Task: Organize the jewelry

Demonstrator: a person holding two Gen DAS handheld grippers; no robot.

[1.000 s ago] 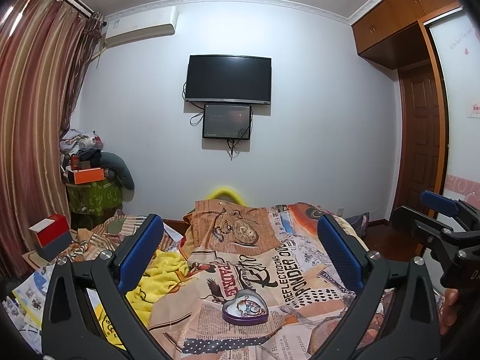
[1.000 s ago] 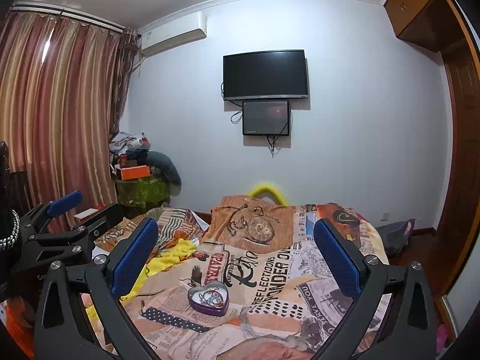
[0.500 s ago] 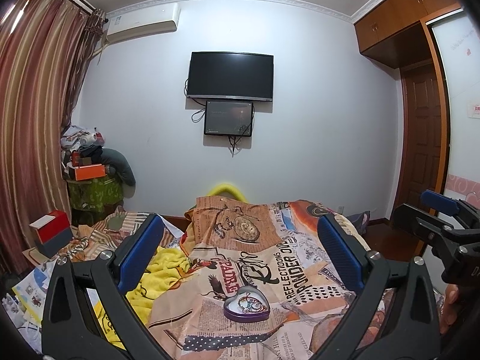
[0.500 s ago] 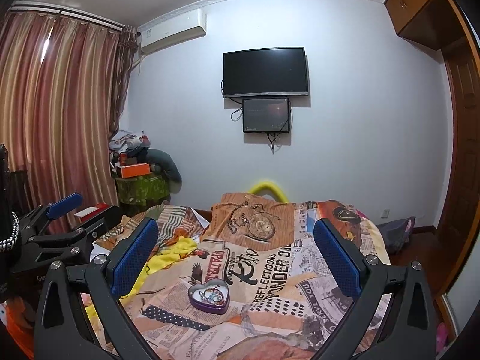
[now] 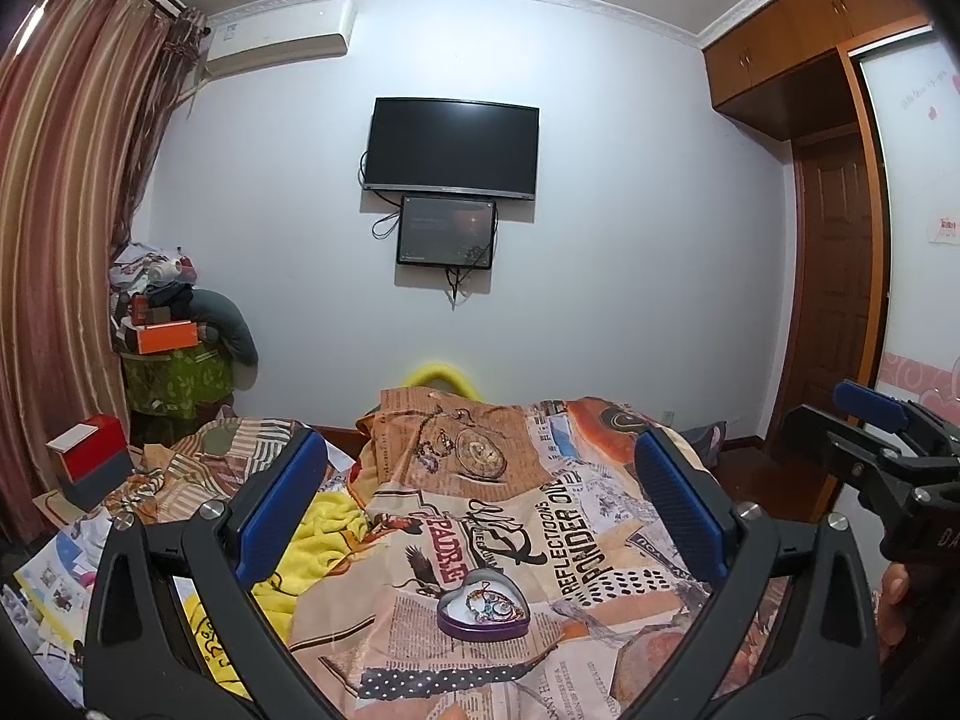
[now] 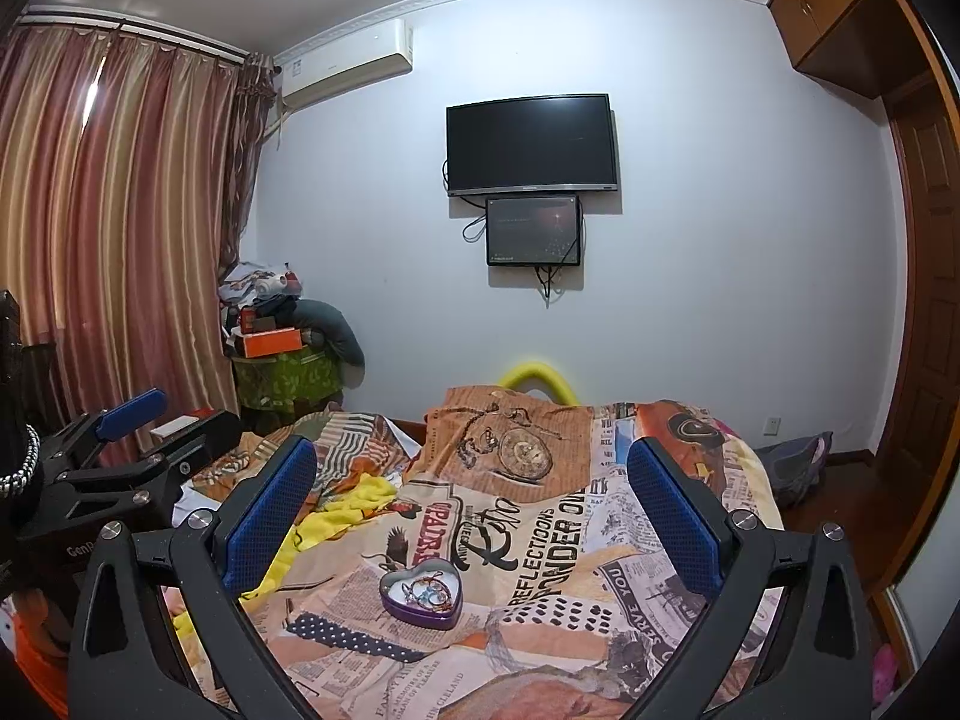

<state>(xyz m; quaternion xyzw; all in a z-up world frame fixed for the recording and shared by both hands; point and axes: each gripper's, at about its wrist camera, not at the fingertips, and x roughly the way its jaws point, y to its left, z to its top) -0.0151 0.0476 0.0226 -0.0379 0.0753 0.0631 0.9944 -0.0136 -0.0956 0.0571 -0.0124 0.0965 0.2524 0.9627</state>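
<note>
A purple heart-shaped tin [image 5: 483,603] lies open on the bed and holds a tangle of jewelry [image 5: 487,596]. It also shows in the right wrist view [image 6: 421,591], with the jewelry [image 6: 423,589] inside. My left gripper [image 5: 480,504] is open and empty, held above and short of the tin. My right gripper [image 6: 471,510] is open and empty too, also short of the tin. The right gripper shows at the right edge of the left wrist view [image 5: 888,456]. The left gripper shows at the left edge of the right wrist view [image 6: 120,456].
The bed carries a newspaper-print cover [image 5: 576,516] and a yellow towel [image 5: 324,534] at the left. A red and grey box [image 5: 90,462] and clutter stand by the curtain at the left. A wooden door [image 5: 834,276] is at the right.
Both views have shifted a little; the tin sits slightly higher and nearer the middle in each. Both grippers stay open and empty.
</note>
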